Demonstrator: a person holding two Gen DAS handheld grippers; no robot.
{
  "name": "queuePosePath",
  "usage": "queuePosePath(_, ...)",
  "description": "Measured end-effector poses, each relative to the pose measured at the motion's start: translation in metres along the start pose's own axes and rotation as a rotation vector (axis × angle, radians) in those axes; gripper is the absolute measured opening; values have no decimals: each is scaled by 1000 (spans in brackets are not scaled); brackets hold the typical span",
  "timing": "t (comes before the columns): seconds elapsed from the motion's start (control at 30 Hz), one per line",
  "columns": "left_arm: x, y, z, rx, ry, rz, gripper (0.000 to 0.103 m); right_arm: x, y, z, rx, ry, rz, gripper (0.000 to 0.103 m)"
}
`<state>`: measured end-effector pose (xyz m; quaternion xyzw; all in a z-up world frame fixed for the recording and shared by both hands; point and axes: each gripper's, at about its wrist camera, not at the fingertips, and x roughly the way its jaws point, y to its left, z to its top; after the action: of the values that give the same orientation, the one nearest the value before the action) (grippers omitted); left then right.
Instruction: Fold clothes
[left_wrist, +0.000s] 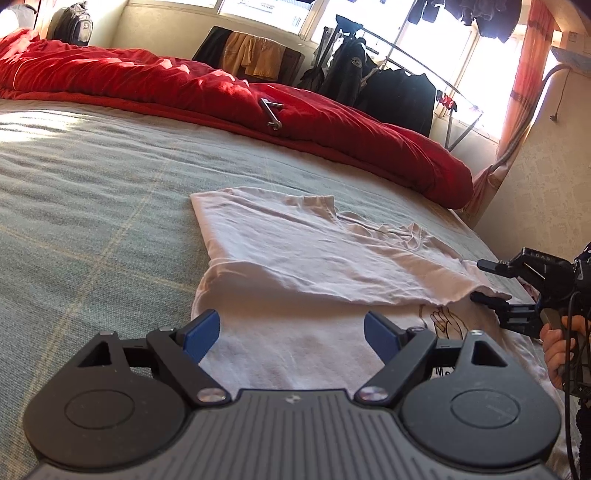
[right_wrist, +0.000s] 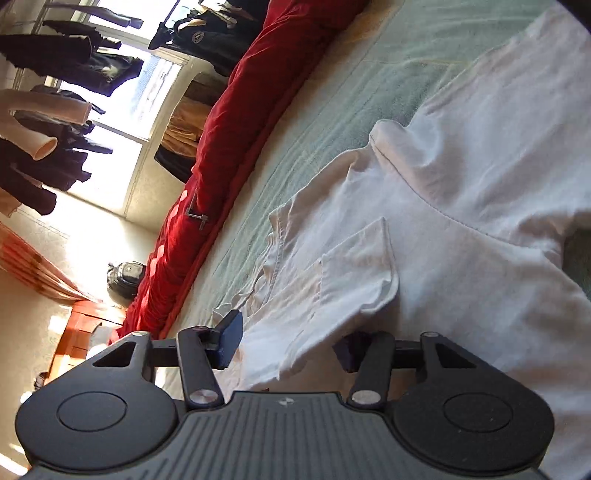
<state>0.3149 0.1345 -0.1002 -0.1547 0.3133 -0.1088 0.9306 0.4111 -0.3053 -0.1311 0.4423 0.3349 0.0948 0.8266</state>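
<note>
Behind the white T-shirt (left_wrist: 295, 251), a red duvet (left_wrist: 332, 122); both grippers wide, holding nothing.

You see a white cotton T-shirt (left_wrist: 295, 240) with a line-drawn print, on a grey-green bedspread (left_wrist: 92, 192) crossed by pale yellow lines; behind it lies a red quilt (left_wrist: 332, 122). Your black left tongs (left_wrist: 291, 332) carry blue pads (left_wrist: 201, 332).

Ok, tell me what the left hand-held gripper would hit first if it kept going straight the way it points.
Probably the white T-shirt: the open left hand-held gripper points low over its near part toward the folded-over layer, with the red duvet well behind. Depth is hard to judge.
</note>
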Motion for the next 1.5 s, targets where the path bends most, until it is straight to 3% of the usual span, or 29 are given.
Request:
queuePosePath(0.07, 2, 0, -1, 9, 8, 6, 85, 6, 6, 4, -72, 0, -43, 20)
queuePosePath(0.13, 2, -1, -2, 17, 7, 11, 85, 12, 12, 8, -144, 0, -86, 14)
queuePosePath(0.33, 3, -2, -3, 32, 11, 19, 85, 19, 45, 16, -414, -23, -194, 13)
queuePosePath(0.5, 3, -3, -3, 47, 13, 24, 85, 13, 76, 29, -583, -75, -193, 13)
queuePosePath(0.67, 3, -3, -4, 53, 18, 24, 85, 6, 78, 35, -621, -89, -197, 13)
queuePosePath(0.73, 3, -4, -4, 56, 19, 25, 85, 12, 64, 33, -603, -54, -238, 14)
queuePosePath(0.93, 2, -3, -5, 57, 20, 24, 85, 15, 34, 20, -559, -11, -333, 31)
queuePosePath(1.0, 2, -2, -4, 54, 20, 22, 85, 8, 39, 18, -556, -29, -380, 50)
queuePosePath(1.07, 0, -2, -3, 48, 15, 21, 85, -1, 49, 15, -593, -61, -441, 52)
queuePosePath(1.17, -7, 2, 2, 29, -7, 15, 85, -16, 68, 7, -695, -103, -452, 52)
queuePosePath(1.23, -15, 7, 7, 9, -31, 13, 86, -23, 87, -2, -769, -99, -392, 51)
queuePosePath(1.27, -19, 12, 10, -2, -47, 17, 86, -24, 97, -7, -803, -88, -356, 44)
queuePosePath(1.3, -23, 16, 13, -13, -60, 25, 86, -22, 108, -14, -837, -63, -316, 30)
queuePosePath(1.33, -27, 22, 15, -25, -72, 37, 87, -18, 121, -22, -866, -35, -276, 24)
queuePosePath(1.5, -41, 56, 25, -107, -127, 122, 87, 16, 176, -69, -976, 114, -87, 20)
